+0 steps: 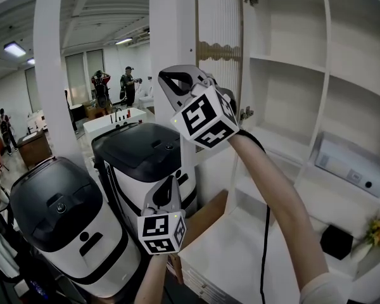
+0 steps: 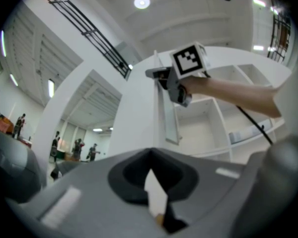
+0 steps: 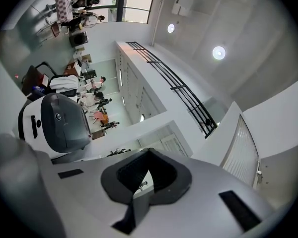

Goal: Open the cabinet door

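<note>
Left gripper [image 1: 166, 194] and right gripper [image 1: 177, 84] both closed, empty; right could bump the already open ribbed-glass cabinet door [image 1: 218, 18] back shut.

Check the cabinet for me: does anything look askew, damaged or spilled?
Nothing stands out. The cabinet door stands open and looks straight on its hinges, with its ribbed pane whole. The shelves look level, the white device sits flat on its shelf, and nothing is spilled.
</note>
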Tool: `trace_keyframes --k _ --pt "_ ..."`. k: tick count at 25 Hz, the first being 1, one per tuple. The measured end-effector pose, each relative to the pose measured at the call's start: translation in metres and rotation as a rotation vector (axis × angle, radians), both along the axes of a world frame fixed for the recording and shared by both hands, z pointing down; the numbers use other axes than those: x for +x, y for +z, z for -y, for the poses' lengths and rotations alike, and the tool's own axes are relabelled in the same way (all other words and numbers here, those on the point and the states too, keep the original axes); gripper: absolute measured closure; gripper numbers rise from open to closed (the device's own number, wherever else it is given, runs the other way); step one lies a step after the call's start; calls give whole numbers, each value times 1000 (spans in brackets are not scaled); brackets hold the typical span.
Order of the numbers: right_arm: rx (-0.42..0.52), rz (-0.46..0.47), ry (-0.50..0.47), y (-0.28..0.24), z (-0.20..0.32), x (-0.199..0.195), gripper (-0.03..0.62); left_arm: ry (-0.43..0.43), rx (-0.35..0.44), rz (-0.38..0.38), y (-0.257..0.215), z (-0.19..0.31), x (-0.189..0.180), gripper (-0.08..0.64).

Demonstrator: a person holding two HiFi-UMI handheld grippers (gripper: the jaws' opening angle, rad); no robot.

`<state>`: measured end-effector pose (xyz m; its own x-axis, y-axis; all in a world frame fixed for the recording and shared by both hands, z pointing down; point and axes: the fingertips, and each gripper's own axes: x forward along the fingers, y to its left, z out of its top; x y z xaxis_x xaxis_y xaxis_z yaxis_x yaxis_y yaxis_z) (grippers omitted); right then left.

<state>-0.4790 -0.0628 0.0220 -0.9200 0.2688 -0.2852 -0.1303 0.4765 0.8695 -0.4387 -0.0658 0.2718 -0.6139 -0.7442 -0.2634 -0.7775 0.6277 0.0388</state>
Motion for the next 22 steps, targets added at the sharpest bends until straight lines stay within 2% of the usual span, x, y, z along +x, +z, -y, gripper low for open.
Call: trace_keyframes --k 7,10,16,22 --pt "-30 3 -15 -5 1 3 592 4 0 11 -7 8 5 554" --pt "-54 41 -29 -19 2 19 592 18 6 27 -14 14 11 553" --pt "-69 110 -2 -42 31 73 592 81 16 65 -31 42 35 552" --pt "-38 164 78 -50 75 151 592 200 43 121 -55 94 78 552"
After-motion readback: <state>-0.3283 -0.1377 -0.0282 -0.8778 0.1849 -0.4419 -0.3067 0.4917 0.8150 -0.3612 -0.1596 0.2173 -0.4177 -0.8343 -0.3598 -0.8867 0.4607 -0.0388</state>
